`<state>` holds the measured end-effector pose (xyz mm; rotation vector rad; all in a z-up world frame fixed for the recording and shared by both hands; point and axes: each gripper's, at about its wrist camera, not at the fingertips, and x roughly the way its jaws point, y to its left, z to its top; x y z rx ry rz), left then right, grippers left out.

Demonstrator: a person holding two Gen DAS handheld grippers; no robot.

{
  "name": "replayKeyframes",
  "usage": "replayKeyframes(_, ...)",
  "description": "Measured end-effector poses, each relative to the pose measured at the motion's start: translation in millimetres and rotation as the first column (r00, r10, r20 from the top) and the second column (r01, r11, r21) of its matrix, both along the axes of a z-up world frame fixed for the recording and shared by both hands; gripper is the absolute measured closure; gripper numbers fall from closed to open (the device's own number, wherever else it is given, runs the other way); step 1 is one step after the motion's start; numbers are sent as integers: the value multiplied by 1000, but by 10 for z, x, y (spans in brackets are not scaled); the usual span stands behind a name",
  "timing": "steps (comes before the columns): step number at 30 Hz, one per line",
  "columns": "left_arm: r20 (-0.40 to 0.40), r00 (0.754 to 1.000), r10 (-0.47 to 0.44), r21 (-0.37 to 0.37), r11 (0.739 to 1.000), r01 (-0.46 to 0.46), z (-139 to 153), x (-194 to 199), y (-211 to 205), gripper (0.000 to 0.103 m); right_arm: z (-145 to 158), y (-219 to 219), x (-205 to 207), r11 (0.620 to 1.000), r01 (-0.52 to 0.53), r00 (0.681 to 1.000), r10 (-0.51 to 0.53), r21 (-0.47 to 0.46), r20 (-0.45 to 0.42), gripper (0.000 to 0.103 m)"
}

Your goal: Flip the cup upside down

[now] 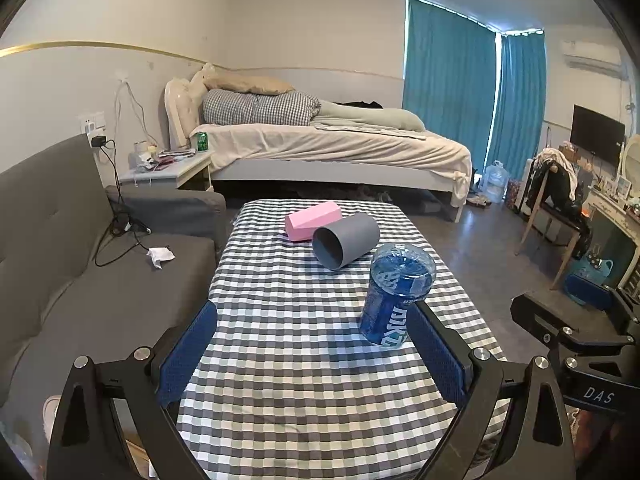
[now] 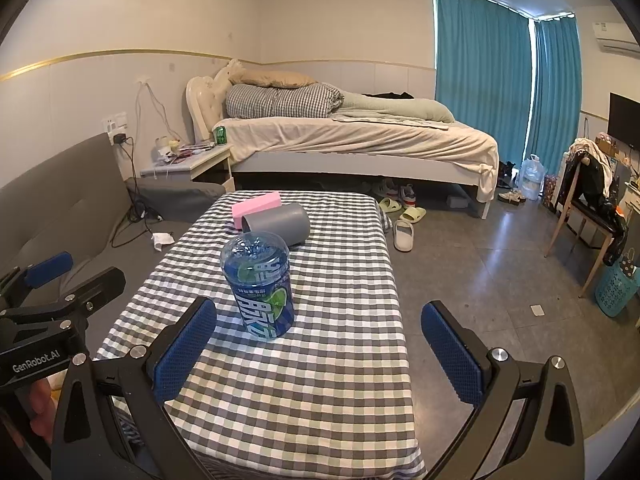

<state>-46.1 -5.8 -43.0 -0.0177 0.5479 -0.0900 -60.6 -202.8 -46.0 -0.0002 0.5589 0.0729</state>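
- A pink block point(image 1: 313, 220) lies on the checked tablecloth point(image 1: 304, 380).
- A blue bottle point(image 1: 394, 294) stands nearer.
- A grey sofa point(image 1: 52, 240) sits left.

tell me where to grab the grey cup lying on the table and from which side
The grey cup lies on its side, mouth toward the grippers, pink block at its left. Close across the mid-wall from above; the right side looks clearer, though the blue bottle stands in front.

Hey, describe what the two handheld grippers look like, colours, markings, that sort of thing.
Both the left gripper and right gripper have matt black angular frames with silver round bolts and two fingers faced with blue textured pads. White lettering reads "GenRobot.AI" on the left one's side and "DAS" on the right one's. No cables or sleeves show.
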Motion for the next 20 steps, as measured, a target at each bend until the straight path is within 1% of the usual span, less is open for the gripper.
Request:
replayKeyframes(15,5,1000,-16,7,1000,16,4,5,-31,5,-14,34,14,1000,2,1000,-2,-6,-5,0)
replayKeyframes(20,24,999,-25,21,999,25,10,-25,-56,5,-13,20,21,1000,8,1000,-8,-8,-6,0)
